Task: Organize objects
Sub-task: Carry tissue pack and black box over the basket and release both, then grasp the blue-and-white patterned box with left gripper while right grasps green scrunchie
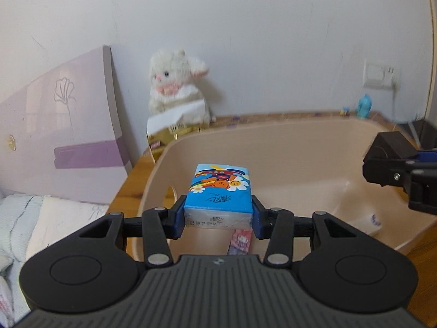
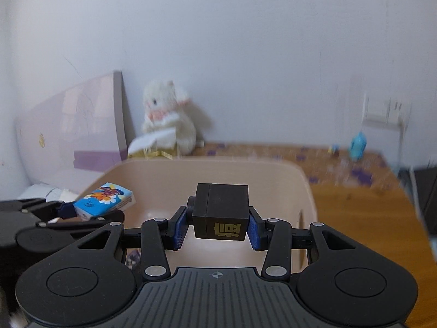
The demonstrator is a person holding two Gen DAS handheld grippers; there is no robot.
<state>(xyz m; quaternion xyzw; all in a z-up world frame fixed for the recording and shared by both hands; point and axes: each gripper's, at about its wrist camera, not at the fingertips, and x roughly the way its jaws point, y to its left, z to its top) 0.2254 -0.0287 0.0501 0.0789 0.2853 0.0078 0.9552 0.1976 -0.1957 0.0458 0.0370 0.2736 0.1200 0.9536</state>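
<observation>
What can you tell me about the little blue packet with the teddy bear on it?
The blue packet looks like a small pack of tissues in shiny plastic wrap. Its top shows a cartoon bear, a daisy, a yellow button and a rainbow on sky blue; the near end is whitish with a printed date code. The left gripper clamps it from both sides with its blue pads, which touch the packet's near part. It is held roughly level in the air over the beige tub, touching nothing else. The right wrist view shows it too.
</observation>
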